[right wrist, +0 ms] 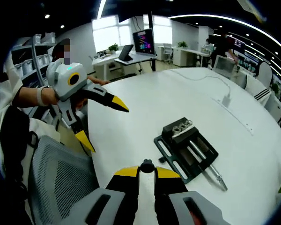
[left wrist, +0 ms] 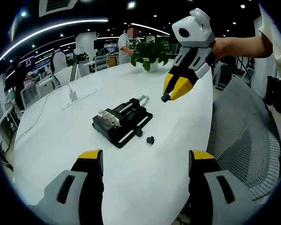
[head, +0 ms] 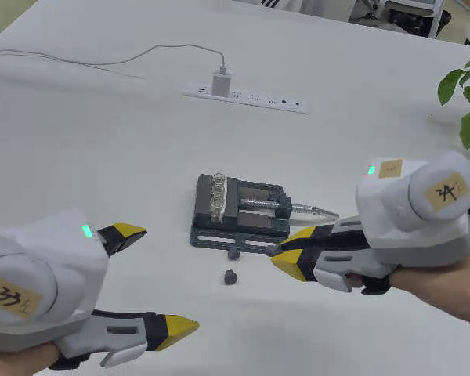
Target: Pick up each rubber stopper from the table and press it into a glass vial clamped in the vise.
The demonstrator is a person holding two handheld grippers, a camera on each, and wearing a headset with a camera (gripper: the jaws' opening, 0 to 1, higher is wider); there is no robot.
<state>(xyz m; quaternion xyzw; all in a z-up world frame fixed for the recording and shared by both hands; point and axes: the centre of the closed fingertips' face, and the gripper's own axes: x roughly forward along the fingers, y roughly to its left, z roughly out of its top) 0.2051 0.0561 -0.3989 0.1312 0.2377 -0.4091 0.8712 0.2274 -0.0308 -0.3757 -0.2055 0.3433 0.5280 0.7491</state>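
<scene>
A dark vise (head: 251, 215) stands mid-table with glass vials (head: 217, 194) clamped upright at its left end. Two dark rubber stoppers (head: 233, 253) (head: 230, 276) lie on the table just in front of it. My right gripper (head: 278, 254) hovers at the vise's front right corner, shut on a third small dark stopper (right wrist: 146, 166) at its yellow tips. My left gripper (head: 158, 278) is held low at the front left, wide open with nothing between its jaws. The left gripper view has the vise (left wrist: 122, 123), both loose stoppers (left wrist: 139, 132) (left wrist: 150, 139) and the right gripper (left wrist: 165, 98) above them.
A white power strip (head: 247, 98) with a charger (head: 221, 81) and cable lies at the back of the table. A potted plant (head: 466, 102) stands at the right edge. A grey mesh chair (left wrist: 239, 126) is beside the table. People are in the background.
</scene>
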